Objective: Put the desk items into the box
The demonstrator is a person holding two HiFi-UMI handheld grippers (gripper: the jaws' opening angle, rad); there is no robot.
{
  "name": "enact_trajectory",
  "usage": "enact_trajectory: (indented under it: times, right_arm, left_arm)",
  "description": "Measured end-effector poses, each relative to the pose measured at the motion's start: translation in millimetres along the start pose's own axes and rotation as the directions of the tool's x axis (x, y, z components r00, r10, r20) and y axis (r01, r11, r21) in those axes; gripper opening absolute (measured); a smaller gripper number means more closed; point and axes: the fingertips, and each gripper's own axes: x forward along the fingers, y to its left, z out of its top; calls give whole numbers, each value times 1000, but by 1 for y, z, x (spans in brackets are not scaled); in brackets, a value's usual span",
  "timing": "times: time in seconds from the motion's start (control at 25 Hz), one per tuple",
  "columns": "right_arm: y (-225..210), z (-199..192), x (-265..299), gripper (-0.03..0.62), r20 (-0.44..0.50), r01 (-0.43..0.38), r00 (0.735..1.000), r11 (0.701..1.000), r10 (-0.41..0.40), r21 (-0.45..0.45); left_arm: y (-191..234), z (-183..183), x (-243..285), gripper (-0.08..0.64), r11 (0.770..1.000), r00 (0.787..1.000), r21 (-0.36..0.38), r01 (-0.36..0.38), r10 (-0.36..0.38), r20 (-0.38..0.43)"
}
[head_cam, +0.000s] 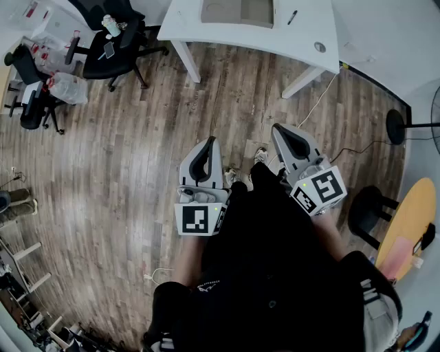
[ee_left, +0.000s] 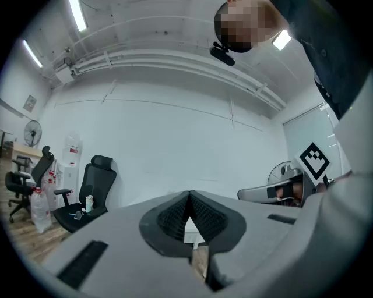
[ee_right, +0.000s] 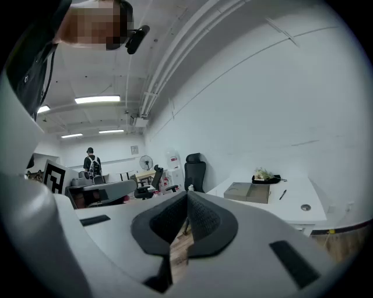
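Both grippers are held close to the person's body, above the wooden floor and well short of the desk. In the head view my left gripper and my right gripper point toward the white desk at the top. On it lie a flat open cardboard box and a black pen. The right gripper view shows the box, the pen and a dark bundle behind it. Each gripper has its jaws closed together with nothing between them.
A black office chair and a second chair stand at the far left beside plastic bags. A fan base, a black stool and a round wooden table are at the right. A white cable trails from the desk.
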Motion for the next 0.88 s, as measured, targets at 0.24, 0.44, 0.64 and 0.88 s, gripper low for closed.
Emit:
enact_trajectory:
  times: [0.24, 0.44, 0.64, 0.88]
  right_arm:
    - [24, 11, -4, -2, 26, 1, 1000, 1000, -1, -14]
    - [30, 11, -6, -2, 35, 3, 999, 1000, -3, -23]
    - [41, 12, -3, -2, 38, -4, 999, 999, 6, -37]
    - [41, 12, 0, -2, 51, -24, 998, 999, 26, -23]
  left_arm:
    - [16, 6, -26, 8, 999, 999, -27, -34, 34, -3]
    - [17, 11, -29, 8, 999, 999, -14, -30, 30, 20]
    - [20, 14, -37, 8, 999, 999, -16, -30, 30, 35]
    - [26, 12, -30, 8, 998, 999, -49, -30, 32, 23]
